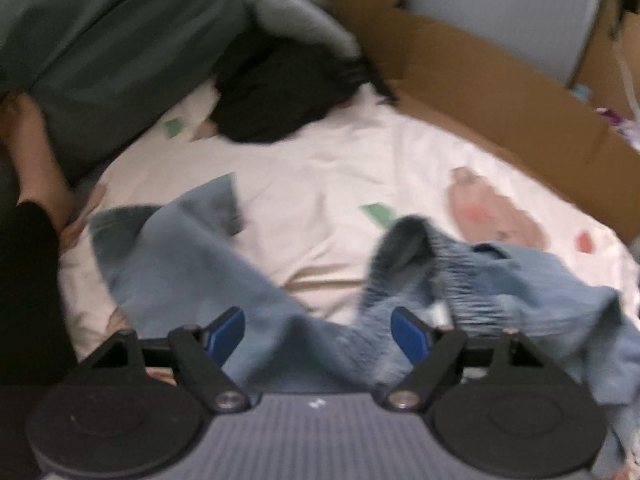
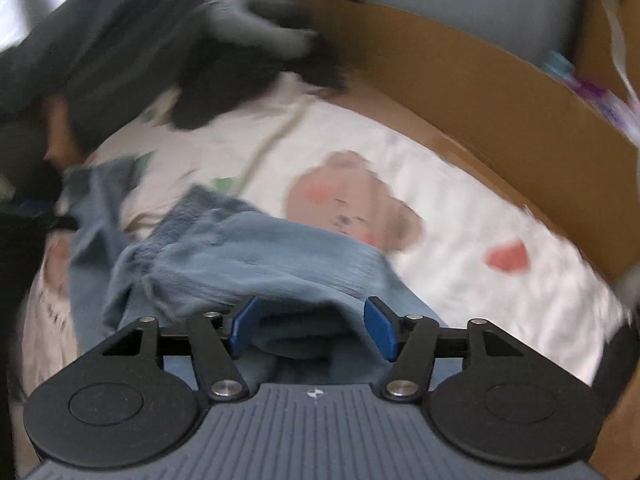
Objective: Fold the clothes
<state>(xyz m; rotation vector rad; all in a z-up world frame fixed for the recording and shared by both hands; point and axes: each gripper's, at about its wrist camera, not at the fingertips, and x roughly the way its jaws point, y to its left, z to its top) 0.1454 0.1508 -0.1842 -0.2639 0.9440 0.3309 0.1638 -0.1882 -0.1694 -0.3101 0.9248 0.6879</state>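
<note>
A blue garment [image 1: 192, 264] is seen lying crumpled on a white bed sheet [image 1: 320, 184] printed with a bear face [image 2: 352, 204] and small green and red shapes. In the left wrist view, the left claw [image 1: 318, 334] is held with its jaws spread wide; the cloth passes between the blue pads [image 1: 228, 330] without being pressed by them. A ribbed elastic band of the garment [image 1: 440, 268] is seen just beyond the right-hand pad. In the right wrist view, the right claw [image 2: 312, 328] is likewise parted, with a fold of the same blue garment [image 2: 256, 252] lying between the pads but not gripped. Farther back on the bed, a black garment [image 1: 280, 92], a dark green garment [image 1: 108, 36] and a grey one [image 1: 292, 12] are piled. A cardboard box [image 1: 500, 96] is set along the sheet's far right edge.
</note>
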